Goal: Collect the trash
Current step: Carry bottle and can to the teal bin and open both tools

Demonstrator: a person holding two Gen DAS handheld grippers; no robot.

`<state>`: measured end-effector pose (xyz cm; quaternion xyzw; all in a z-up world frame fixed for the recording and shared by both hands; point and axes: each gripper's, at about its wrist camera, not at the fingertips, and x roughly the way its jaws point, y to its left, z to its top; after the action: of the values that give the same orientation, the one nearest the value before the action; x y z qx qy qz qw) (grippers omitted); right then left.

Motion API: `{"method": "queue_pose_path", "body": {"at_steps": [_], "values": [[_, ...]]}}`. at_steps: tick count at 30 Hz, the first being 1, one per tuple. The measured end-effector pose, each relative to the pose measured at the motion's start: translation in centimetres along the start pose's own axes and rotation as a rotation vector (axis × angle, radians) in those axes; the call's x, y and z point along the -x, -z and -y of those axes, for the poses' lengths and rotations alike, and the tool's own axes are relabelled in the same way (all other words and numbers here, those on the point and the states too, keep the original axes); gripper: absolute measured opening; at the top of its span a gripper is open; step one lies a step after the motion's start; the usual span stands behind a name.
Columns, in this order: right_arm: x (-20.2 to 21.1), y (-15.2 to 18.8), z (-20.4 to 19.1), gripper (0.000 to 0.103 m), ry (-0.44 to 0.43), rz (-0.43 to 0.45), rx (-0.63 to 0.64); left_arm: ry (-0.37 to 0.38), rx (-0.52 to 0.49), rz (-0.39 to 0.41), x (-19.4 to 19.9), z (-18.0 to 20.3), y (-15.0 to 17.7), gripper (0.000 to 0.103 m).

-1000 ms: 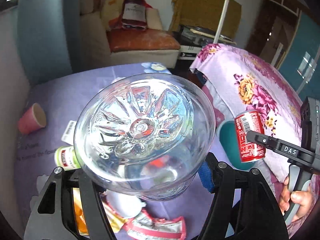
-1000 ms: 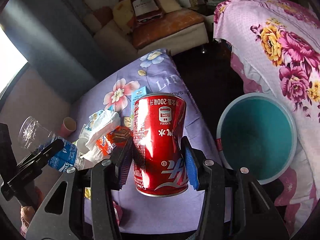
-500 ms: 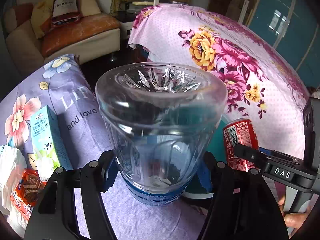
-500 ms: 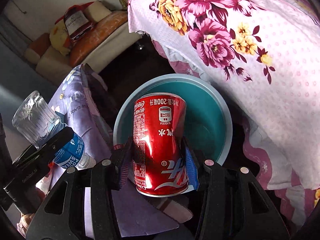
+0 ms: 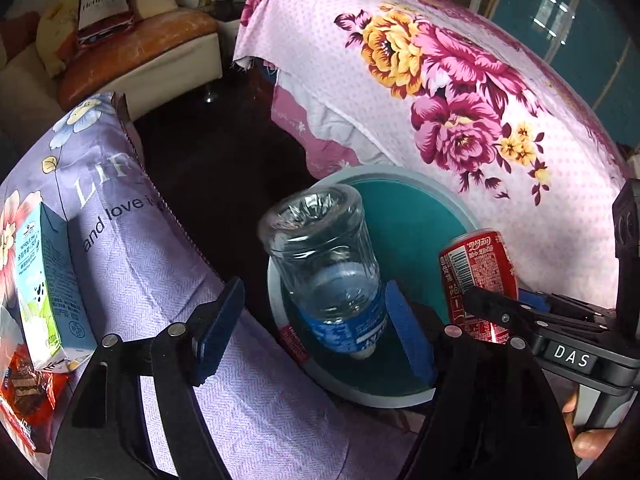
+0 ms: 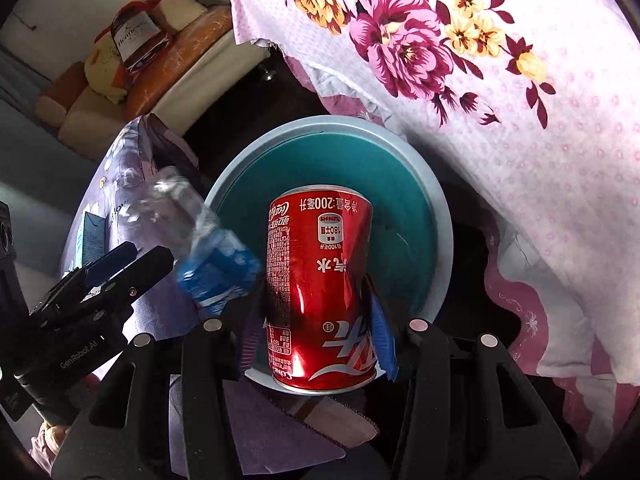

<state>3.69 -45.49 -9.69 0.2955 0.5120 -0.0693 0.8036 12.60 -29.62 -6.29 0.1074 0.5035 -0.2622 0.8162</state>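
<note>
A clear plastic bottle [image 5: 328, 264] with a blue label hangs bottom-up over the teal bin [image 5: 408, 216]. It sits between the blue pads of my left gripper [image 5: 316, 292], whose jaws are opening. The left pad stands well clear of the bottle. In the right wrist view the bottle [image 6: 192, 224] is blurred beside the left gripper [image 6: 116, 268]. My right gripper [image 6: 316, 312] is shut on a dented red soda can [image 6: 320, 272], held upright over the bin's rim [image 6: 320, 124]. The can [image 5: 476, 268] also shows at the right of the left wrist view.
A purple floral cloth [image 5: 140, 260] covers the table left of the bin, with a milk carton [image 5: 44, 280] and a snack wrapper [image 5: 24, 384] on it. A pink flowered blanket [image 5: 440, 100] hangs right of the bin. A sofa [image 5: 140, 52] stands behind a dark floor gap.
Both grippers swung from over the table to over the teal bin and sank. The left jaws widened and the bottle slipped away from the pads. The can stays gripped.
</note>
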Motion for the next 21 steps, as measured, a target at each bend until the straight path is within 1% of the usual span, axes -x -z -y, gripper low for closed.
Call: {"method": "queue_pose_path", "body": {"at_steps": [2, 6, 8, 9, 15, 17, 21], "values": [[-0.1, 0.2, -0.2, 0.045, -0.001, -0.003, 0.002, -0.004, 0.006, -0.002, 0.3, -0.3, 0.2, 0.081], [-0.6, 0.4, -0.4, 0.045, 0.003, -0.017, 0.001, -0.004, 0.017, -0.002, 1.2, -0.9, 0.7, 0.082], [-0.8, 0.6, -0.4, 0.045, 0.01, -0.027, 0.001, 0.002, 0.027, -0.001, 1.8, -1.2, 1.0, 0.089], [-0.9, 0.7, -0.4, 0.045, 0.013, -0.033, 0.001, 0.003, 0.029, 0.003, 2.2, -1.4, 1.3, 0.09], [-1.3, 1.2, -1.2, 0.046, 0.018, -0.056, 0.009, 0.02, 0.049, -0.008, 4.1, -2.4, 2.7, 0.091], [-1.2, 1.3, -1.5, 0.054, 0.007, -0.065, 0.004, 0.028, 0.06, -0.01, 4.7, -2.9, 3.3, 0.091], [-0.2, 1.6, -2.2, 0.06, 0.008, -0.052, 0.009, 0.03, 0.088, -0.003, 6.3, -4.0, 4.4, 0.091]]}}
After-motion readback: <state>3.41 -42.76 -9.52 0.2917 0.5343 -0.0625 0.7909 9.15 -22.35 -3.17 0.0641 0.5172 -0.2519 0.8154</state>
